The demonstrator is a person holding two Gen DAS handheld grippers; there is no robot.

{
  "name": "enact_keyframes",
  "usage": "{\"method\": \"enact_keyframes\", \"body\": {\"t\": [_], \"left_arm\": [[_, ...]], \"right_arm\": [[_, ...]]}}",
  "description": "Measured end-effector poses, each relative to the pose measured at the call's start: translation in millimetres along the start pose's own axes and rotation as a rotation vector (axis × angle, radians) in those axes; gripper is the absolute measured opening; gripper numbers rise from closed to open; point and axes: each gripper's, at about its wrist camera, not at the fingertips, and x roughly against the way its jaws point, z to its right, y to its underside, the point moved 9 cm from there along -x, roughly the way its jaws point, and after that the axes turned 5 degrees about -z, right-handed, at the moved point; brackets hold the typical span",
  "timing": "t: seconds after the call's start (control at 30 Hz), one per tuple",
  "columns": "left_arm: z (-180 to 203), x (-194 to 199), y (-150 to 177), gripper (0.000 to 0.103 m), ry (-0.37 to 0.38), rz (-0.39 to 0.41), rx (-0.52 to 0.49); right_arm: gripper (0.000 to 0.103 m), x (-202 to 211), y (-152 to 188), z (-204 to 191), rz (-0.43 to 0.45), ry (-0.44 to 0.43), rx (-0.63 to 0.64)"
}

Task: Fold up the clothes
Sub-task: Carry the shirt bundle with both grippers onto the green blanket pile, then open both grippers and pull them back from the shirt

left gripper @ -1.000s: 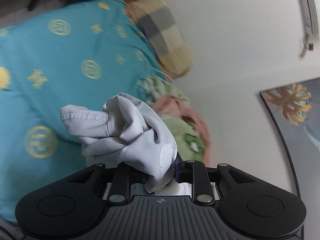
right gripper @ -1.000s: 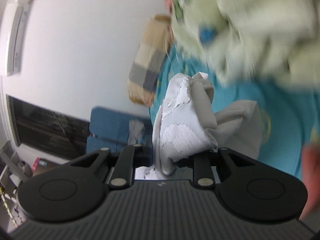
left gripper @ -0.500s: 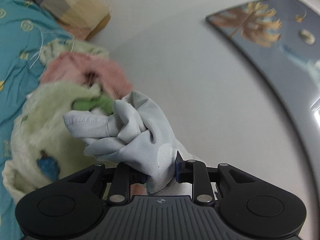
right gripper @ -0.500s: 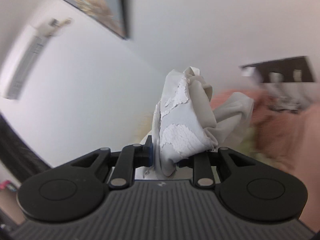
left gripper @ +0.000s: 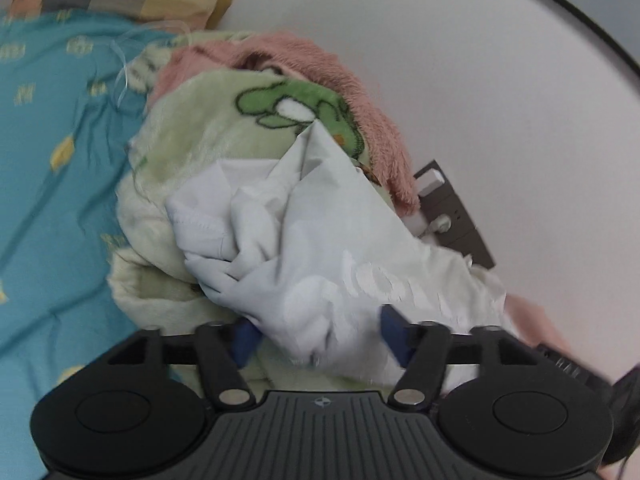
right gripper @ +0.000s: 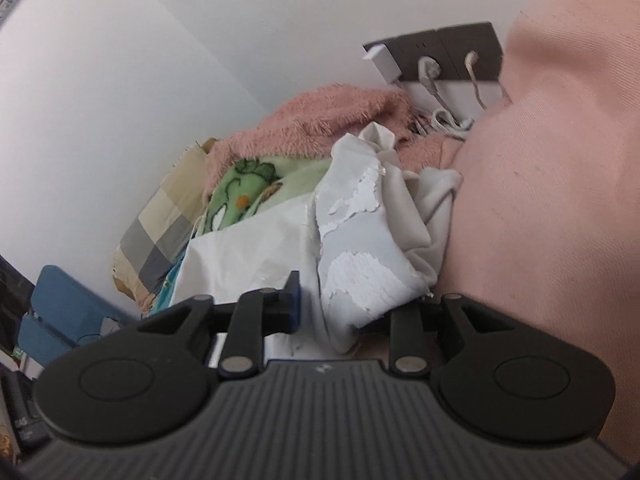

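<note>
The left tongs (left gripper: 316, 334) had just been opening and stood released, their blue pads clear of the crumpled pale grey garment (left gripper: 304, 248) bunched between them. That garment lay on a heap of bedding against the white wall (left gripper: 460, 80): a green cartoon-print blanket (left gripper: 224, 128) and a fuzzy pink blanket (left gripper: 320, 60), beside a teal bedsheet (left gripper: 52, 184). The right tongs (right gripper: 340, 300) had just been opening too; cloth lay against one pad, the other stood clear.
</note>
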Motion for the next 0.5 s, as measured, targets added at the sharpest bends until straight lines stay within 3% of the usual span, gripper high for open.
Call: {"method": "enact_keyframes", "body": {"t": [0.13,0.27,0.5], "left_arm": [[15,53,1,0.102,-0.097,0.124,-0.132],[31,109,13,0.103,-0.133,0.222,-0.209],[52,209,55,0.103,-0.2,0.403,-0.296]], "right_arm": [[0.058,44,10,-17,0.016,0.044,0.093],[0.082,88,20,-37,0.076,0.044,0.182],[0.081,160,55,-81,0.165,0.051,0.396]]}}
